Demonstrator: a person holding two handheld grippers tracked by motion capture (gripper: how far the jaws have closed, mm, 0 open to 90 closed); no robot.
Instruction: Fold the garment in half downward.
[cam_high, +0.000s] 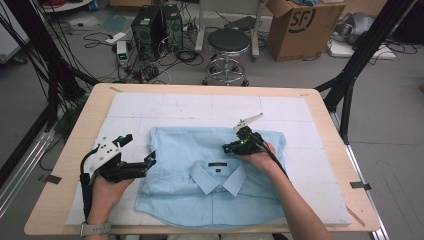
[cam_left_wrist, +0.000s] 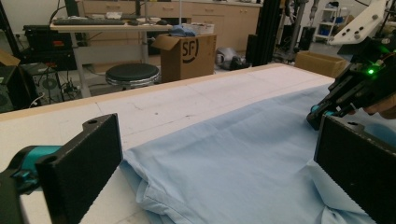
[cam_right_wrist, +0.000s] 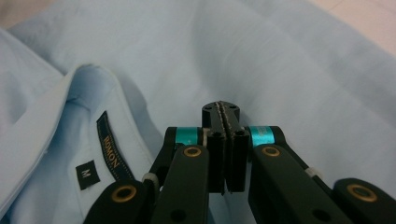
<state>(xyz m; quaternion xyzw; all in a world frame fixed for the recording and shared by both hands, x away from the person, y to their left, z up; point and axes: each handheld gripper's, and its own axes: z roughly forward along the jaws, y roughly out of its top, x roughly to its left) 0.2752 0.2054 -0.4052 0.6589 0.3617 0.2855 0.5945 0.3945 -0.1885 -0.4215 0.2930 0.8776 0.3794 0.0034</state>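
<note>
Between the spread jaws of the left gripper lies the folded side edge of a light blue dress shirt, the cloth running from just inside one pad across to the other, with neither pad pressing on it. The shirt rests collar-up on a white mat covering the tabletop. Just ahead of the right gripper, whose jaws are pressed together with nothing visibly caught between them, is plain shirt fabric; off to their left sits the collar with its dark brand label and a size tag marked M.

As a judgement, the folding is partly done: both sides look turned in toward the middle, giving a fairly narrow body, while the lower part still lies at full length toward the near tabletop edge. Bringing the hem up and squaring the package appear to be what is left.

The sleeves are tucked out of sight, so how neatly they lie cannot be told. The hem runs close to the bottom frame edge in the high view. Whether the right tips touch the cloth is unclear.
</note>
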